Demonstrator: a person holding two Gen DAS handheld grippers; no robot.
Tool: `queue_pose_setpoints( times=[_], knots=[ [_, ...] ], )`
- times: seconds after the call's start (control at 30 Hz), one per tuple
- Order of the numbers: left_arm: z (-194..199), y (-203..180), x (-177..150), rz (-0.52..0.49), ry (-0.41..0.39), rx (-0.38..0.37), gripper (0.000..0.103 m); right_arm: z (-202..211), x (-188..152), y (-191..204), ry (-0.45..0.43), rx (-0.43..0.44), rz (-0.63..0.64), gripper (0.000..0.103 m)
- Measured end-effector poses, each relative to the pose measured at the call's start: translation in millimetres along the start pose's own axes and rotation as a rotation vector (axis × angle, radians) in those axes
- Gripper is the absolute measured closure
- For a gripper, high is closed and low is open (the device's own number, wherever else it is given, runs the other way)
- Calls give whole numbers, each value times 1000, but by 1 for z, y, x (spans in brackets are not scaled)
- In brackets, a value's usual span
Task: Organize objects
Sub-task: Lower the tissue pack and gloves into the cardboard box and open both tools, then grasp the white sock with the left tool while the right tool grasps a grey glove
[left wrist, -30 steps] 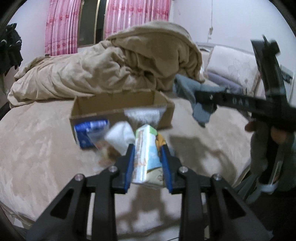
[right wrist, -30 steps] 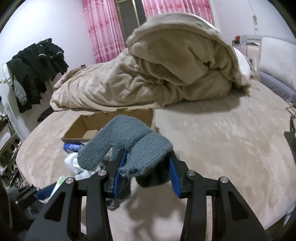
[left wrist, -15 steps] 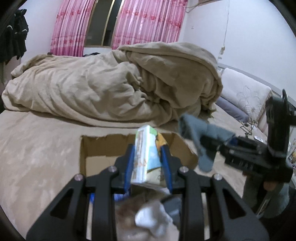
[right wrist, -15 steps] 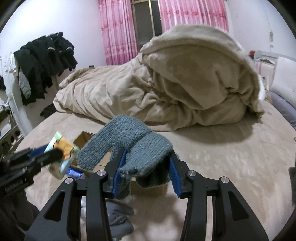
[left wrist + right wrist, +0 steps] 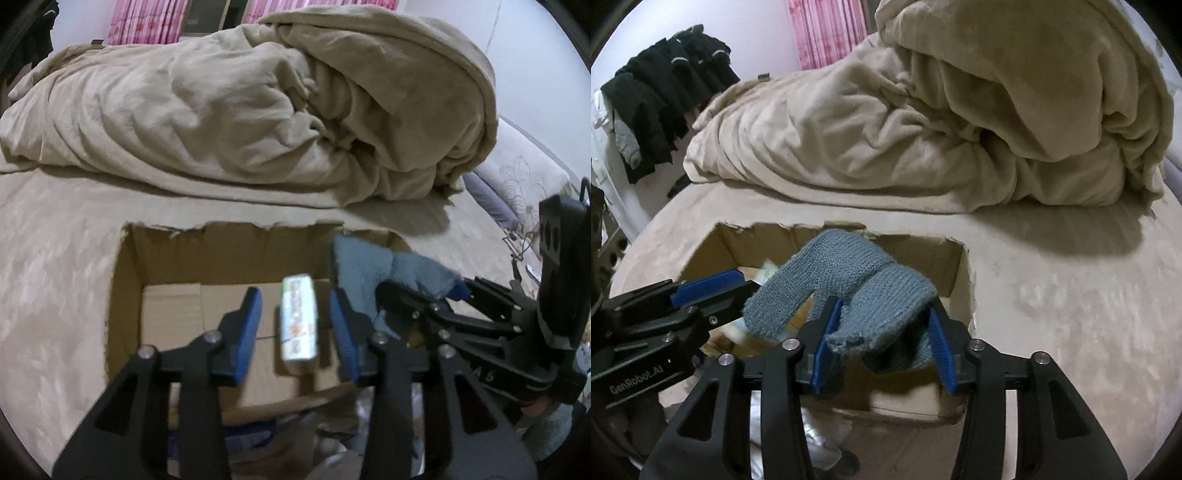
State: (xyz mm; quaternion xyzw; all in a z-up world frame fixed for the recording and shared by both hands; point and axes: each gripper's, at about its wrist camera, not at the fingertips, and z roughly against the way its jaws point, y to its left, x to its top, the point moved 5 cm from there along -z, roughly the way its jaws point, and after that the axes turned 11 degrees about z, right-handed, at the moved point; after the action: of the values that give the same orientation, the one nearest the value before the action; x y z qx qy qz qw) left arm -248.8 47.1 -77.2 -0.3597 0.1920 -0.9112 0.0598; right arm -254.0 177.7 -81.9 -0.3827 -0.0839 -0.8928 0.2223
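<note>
An open cardboard box (image 5: 125, 280) sits on the beige bed; it also shows in the right wrist view (image 5: 960, 273). My left gripper (image 5: 295, 325) is open above the box, and a small green and white carton (image 5: 298, 319) is between its fingers, blurred, touching neither pad. My right gripper (image 5: 882, 339) is shut on a grey-blue knitted glove (image 5: 849, 280) and holds it over the box's right side. The glove (image 5: 369, 266) and right gripper (image 5: 458, 317) also show in the left wrist view. The left gripper (image 5: 701, 291) shows at the left of the right wrist view.
A heaped beige duvet (image 5: 258, 110) lies behind the box. Dark clothes (image 5: 665, 92) hang at the far left. Pillows (image 5: 524, 177) lie at the right. Loose packets and white cloth (image 5: 295, 435) lie in front of the box near the bed's edge.
Both grippers moved forward over the box. My left gripper opened and let go of the carton. My right gripper still holds the glove.
</note>
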Motion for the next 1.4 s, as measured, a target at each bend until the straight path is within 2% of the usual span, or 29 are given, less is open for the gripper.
queue_pose_setpoints(
  times=[0.03, 0.1, 0.17, 0.23, 0.5, 0.7, 0.83, 0.97, 1.07, 1.13, 1.23, 1.33, 1.4],
  knots=[
    [3, 1, 0, 4, -6, 4, 46, 2, -1, -1, -9, 0, -3, 46],
    [12, 5, 1, 21, -25, -1, 35, 7, -2, -5, -27, -6, -8, 39],
    [26, 6, 0, 32, -35, -19, 34, 15, -2, -8, -51, -9, -23, 29],
    [42, 7, -2, 32, -50, -35, 34, 29, -3, -9, -81, -6, -37, 27],
    [117, 2, -26, 6, -149, -58, 27, 100, -13, 8, -175, -28, -25, 26],
    [153, -3, -59, -24, -192, -42, 24, 142, -34, 31, -190, -33, -18, 25],
    [148, -9, -82, -42, -156, -40, 23, 147, -50, 40, -171, -3, -19, 25],
    [123, -19, -100, -70, -76, -44, 23, 138, -57, 48, -164, -9, 27, 25],
    [111, -22, -108, -86, -69, -40, 23, 123, -64, 49, -138, 2, 48, 25],
    [101, -19, -110, -79, -65, -32, 23, 113, -70, 48, -113, -3, 54, 25],
    [83, -9, -111, -32, -9, -36, 23, 98, -79, 45, -86, 8, 47, 26],
    [68, 1, -112, -12, 4, -13, 24, 84, -88, 41, -50, 45, 23, 26],
    [61, 4, -113, 4, 13, -33, 24, 77, -92, 41, -30, 59, 20, 26]
  ],
)
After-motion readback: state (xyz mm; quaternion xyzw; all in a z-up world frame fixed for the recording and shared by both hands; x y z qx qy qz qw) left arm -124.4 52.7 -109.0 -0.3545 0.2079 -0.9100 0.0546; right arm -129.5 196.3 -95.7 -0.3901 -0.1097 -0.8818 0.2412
